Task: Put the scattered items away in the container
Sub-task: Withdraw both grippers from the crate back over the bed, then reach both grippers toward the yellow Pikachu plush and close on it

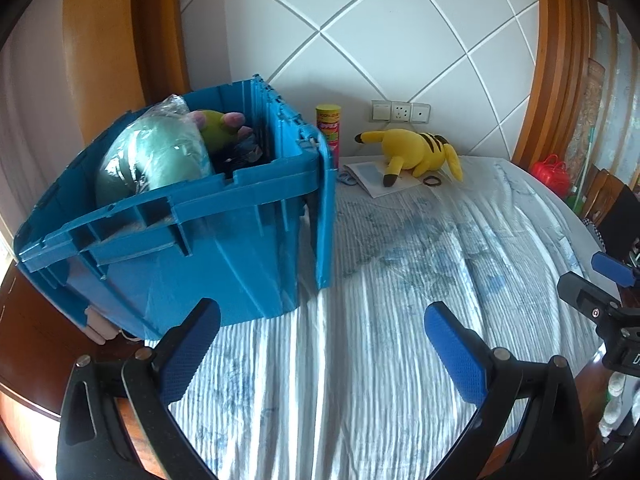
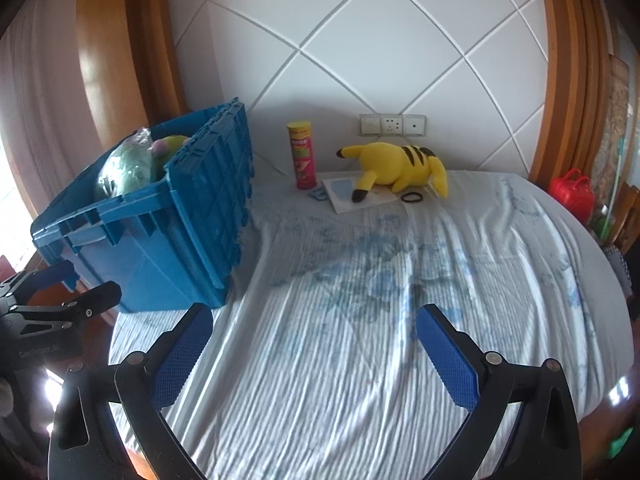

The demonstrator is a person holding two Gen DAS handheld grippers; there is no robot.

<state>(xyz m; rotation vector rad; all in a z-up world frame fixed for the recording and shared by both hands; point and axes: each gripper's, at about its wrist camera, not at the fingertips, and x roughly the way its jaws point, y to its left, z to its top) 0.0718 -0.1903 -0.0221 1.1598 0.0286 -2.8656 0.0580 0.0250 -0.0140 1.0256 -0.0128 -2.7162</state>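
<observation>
A blue plastic crate (image 1: pixel 192 236) (image 2: pixel 168 248) stands on the bed at the left, holding a bagged green item (image 1: pixel 156 156) and a green plush (image 1: pixel 218 126). Far across the bed lie a yellow Pikachu plush (image 1: pixel 416 152) (image 2: pixel 394 166), a snack tube (image 1: pixel 330 132) (image 2: pixel 302 154) standing upright, a booklet (image 1: pixel 374 178) (image 2: pixel 352 196), a black hair tie (image 1: pixel 431 180) (image 2: pixel 412 197) and a small blue item (image 2: pixel 317 193). My left gripper (image 1: pixel 322 344) is open and empty, near the crate's front corner. My right gripper (image 2: pixel 314 344) is open and empty over the bedsheet.
A white padded headboard with wall sockets (image 1: pixel 401 112) stands behind the items. A red case (image 2: pixel 572 194) sits off the bed's right edge. The crate's lid flap (image 1: pixel 326 208) hangs down its right side. Wooden frame posts flank the headboard.
</observation>
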